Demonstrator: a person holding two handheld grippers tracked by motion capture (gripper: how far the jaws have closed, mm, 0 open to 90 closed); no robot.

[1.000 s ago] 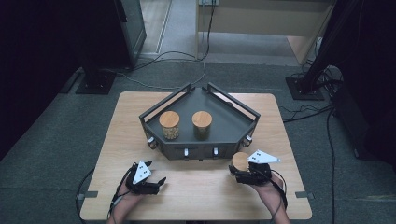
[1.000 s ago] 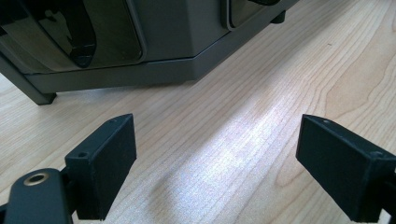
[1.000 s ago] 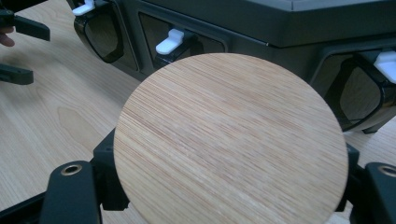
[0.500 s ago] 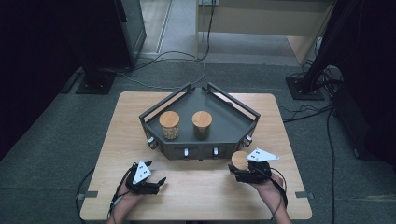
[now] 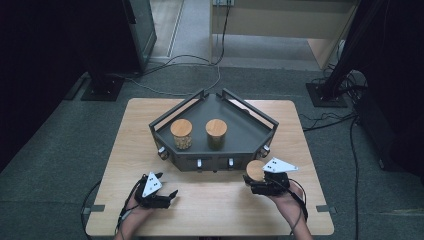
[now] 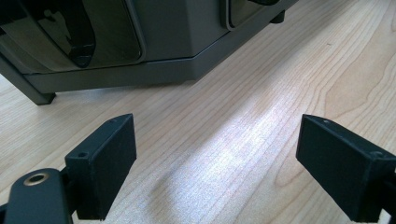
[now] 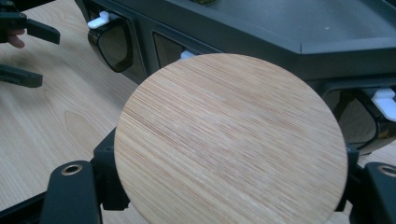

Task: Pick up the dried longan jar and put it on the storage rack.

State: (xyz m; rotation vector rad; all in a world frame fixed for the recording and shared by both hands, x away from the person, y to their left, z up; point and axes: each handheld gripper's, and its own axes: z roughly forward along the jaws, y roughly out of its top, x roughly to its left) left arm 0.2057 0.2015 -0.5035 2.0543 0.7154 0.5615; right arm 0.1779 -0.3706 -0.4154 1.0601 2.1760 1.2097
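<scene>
Dark room with cables on the grey floor, and my light wooden surface (image 5: 210, 210) sits in the middle with a dark angular tray (image 5: 250, 132) on it. Two jars with round wooden lids stand inside the tray, the left jar (image 5: 181, 133) and the right jar (image 5: 216, 133) just beside each other. My right gripper (image 5: 257, 182) is just in front of the tray's right front corner, its fingers pinching a third jar with a wooden lid (image 7: 231, 135) from both sides. My left gripper (image 5: 167, 196) rests low over the surface near the front left, fingers (image 6: 105, 163) spread wide with just bare wood between them.
</scene>
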